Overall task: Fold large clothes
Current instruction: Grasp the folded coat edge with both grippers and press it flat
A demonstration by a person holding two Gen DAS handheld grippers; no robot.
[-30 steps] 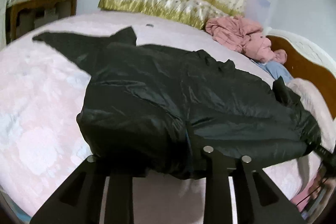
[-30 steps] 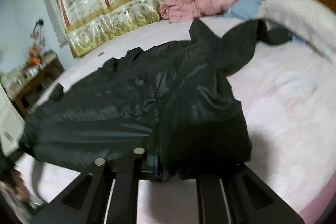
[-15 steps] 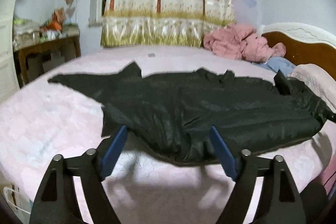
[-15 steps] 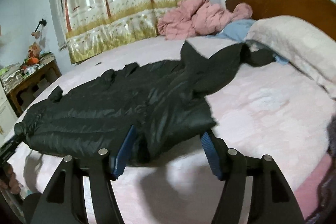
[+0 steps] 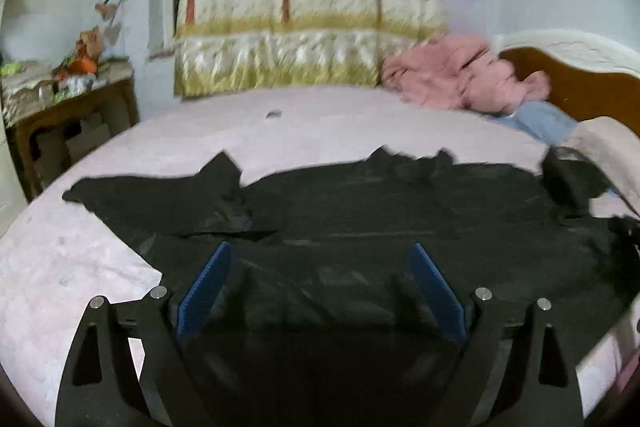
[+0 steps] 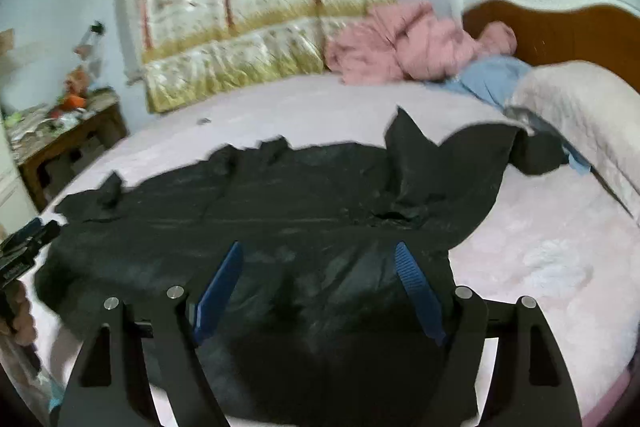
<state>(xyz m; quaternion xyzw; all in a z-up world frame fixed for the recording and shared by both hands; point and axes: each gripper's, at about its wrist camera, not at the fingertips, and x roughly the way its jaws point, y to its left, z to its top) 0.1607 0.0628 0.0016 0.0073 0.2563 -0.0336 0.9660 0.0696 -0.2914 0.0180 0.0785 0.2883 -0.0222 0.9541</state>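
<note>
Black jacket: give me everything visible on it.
The black jacket is large, with a slightly shiny, thin padded look. It lies spread flat across the pink bed cover, one sleeve stretched to each side, wrinkled at the near hem. Both tongs, left and right, hover open above its near edge; nothing grips it.

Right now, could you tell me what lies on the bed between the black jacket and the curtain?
Bare pink bedcover, apart from one small dark speck; the left wrist view shows it.

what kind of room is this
Most likely a home bedroom: a wide bed with a wooden headboard and a pillow, a curtained window, and a cluttered side table. A black jacket lies spread on the bed.
</note>
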